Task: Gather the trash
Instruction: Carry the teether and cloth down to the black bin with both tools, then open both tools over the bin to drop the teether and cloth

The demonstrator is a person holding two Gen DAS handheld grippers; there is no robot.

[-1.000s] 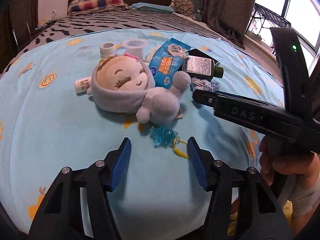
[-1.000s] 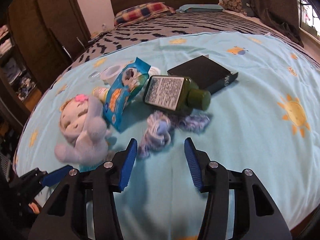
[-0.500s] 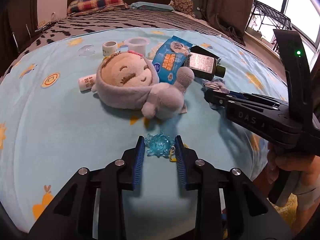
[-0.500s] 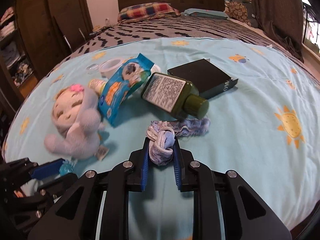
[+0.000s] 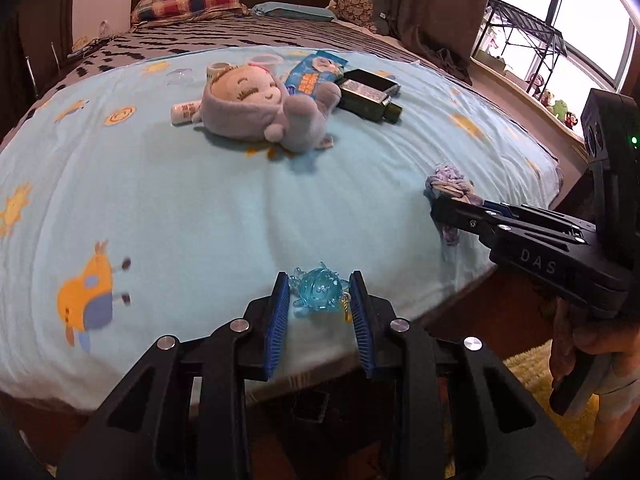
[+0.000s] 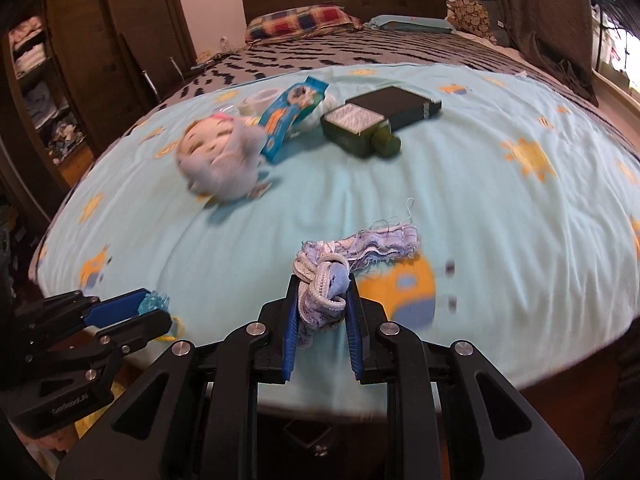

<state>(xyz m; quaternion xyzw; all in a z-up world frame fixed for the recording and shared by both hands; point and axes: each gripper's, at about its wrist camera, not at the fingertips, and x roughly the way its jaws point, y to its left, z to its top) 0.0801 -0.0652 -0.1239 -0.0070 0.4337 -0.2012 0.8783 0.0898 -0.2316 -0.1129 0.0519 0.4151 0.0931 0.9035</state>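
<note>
My left gripper (image 5: 320, 294) is shut on a clear blue plastic toy (image 5: 318, 291) with a yellow string, held over the near edge of the bed. In the right wrist view that left gripper (image 6: 150, 306) shows at the lower left with the blue toy (image 6: 154, 302) in its tip. My right gripper (image 6: 322, 300) is shut on a bundle of blue and white cloth scrap (image 6: 326, 286), whose frayed tail (image 6: 384, 242) trails back over the blanket. In the left wrist view the right gripper (image 5: 442, 210) holds the cloth scrap (image 5: 448, 180) at the right.
On the light blue blanket (image 5: 200, 208) lie a grey plush doll (image 5: 256, 108), a blue snack packet (image 5: 316, 76), a dark green bottle (image 5: 368, 102), a black box (image 6: 396, 106), a small white tube (image 5: 184, 112) and tape rolls (image 6: 260, 98). A wardrobe stands left, a window right.
Both grippers closed, the left on the blue toy and the right on the cloth scrap, then pulled back toward the bed's near edge carrying them away from the doll and bottle.
</note>
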